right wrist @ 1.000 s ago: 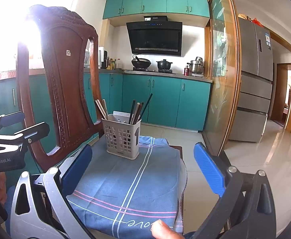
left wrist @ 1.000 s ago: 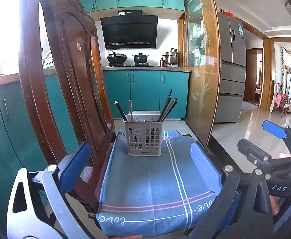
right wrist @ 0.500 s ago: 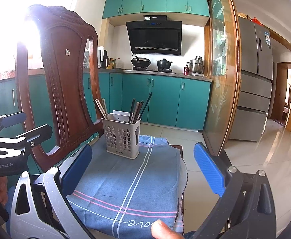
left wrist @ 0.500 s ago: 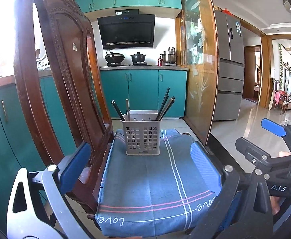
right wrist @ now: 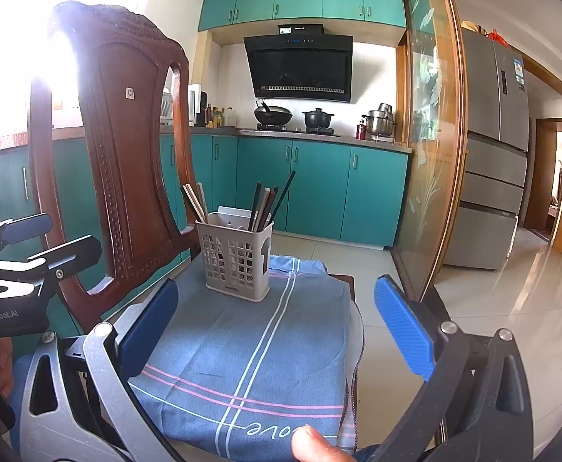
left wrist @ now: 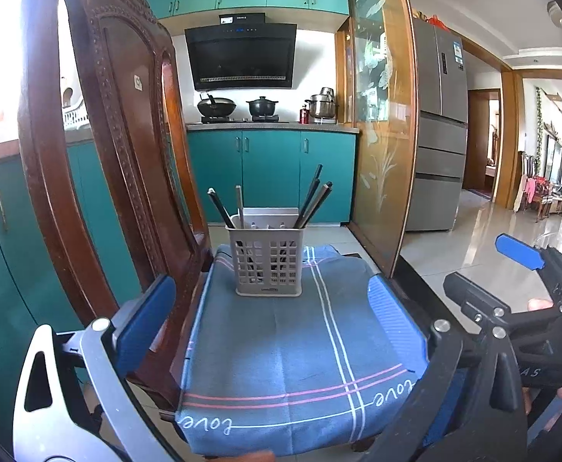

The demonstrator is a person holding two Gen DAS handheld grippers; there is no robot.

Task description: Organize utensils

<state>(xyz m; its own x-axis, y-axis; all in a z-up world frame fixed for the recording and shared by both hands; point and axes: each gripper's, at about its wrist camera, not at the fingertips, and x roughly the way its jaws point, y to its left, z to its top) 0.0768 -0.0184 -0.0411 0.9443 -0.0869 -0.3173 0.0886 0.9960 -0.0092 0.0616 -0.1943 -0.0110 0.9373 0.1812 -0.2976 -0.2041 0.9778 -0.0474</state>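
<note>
A grey slotted utensil basket point(left wrist: 268, 261) stands at the far end of a blue cloth point(left wrist: 300, 350) on a wooden chair seat. It also shows in the right wrist view point(right wrist: 238, 260). Several dark and pale chopsticks point(left wrist: 313, 200) stick up from it, some leaning left point(right wrist: 194, 202), some right point(right wrist: 269, 202). My left gripper point(left wrist: 269, 317) is open and empty, held before the near end of the cloth. My right gripper point(right wrist: 277, 315) is open and empty too, beside it on the right point(left wrist: 519, 265).
The carved chair back point(left wrist: 100, 146) rises close on the left. A glass sliding door point(left wrist: 381, 134) stands on the right, with tiled floor point(right wrist: 492, 308) beyond. Teal cabinets point(left wrist: 269, 177) and a stove with pots point(right wrist: 292, 117) are behind. A fingertip point(right wrist: 311, 442) shows at the cloth's near edge.
The left gripper has shifted a little, so the basket sits slightly lower and more central in its view. The right view is almost unchanged. Both grippers stay open.
</note>
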